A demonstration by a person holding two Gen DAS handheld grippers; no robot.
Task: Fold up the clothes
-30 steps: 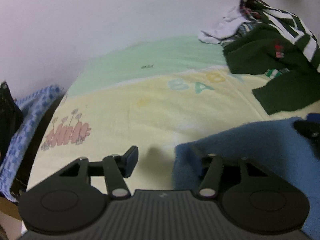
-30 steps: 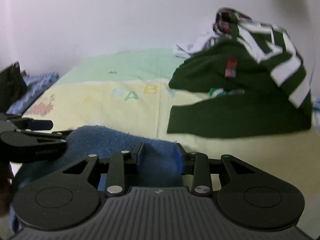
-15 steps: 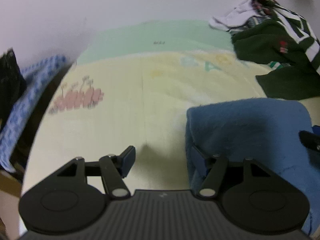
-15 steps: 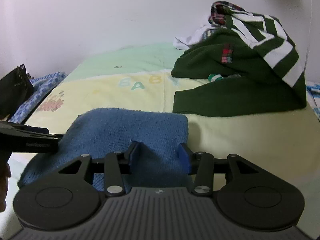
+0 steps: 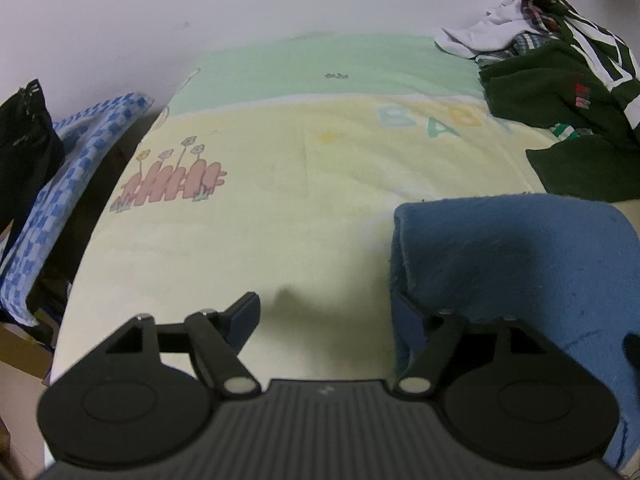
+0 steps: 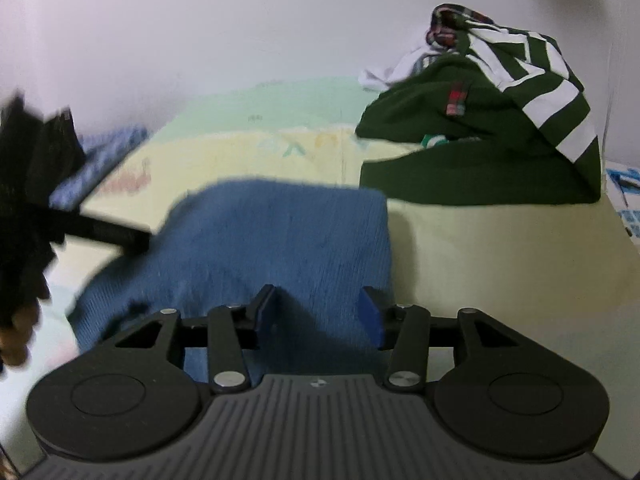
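Observation:
A folded blue knit garment (image 5: 500, 264) (image 6: 280, 240) lies on the yellow and green blanket (image 5: 280, 208). My left gripper (image 5: 326, 312) is open wide at the garment's left edge; its right finger (image 5: 408, 312) touches that edge and only blanket lies between the fingers. My right gripper (image 6: 318, 310) is open over the garment's near right part, with the cloth lying loose between its fingers. In the right wrist view the left gripper (image 6: 100, 234) shows blurred at the garment's left side, with a hand (image 6: 16, 344) below it.
A pile of unfolded clothes (image 5: 560, 92) (image 6: 480, 148), dark green, green-and-white striped, white and plaid, sits at the back right by the wall. A blue checked cloth (image 5: 60, 168) and a black bag (image 5: 24, 140) are off the bed's left edge.
The blue garment has come down to lie on the blanket. My right gripper's fingers have spread apart and let it go. The left gripper has shifted left, off the garment's edge.

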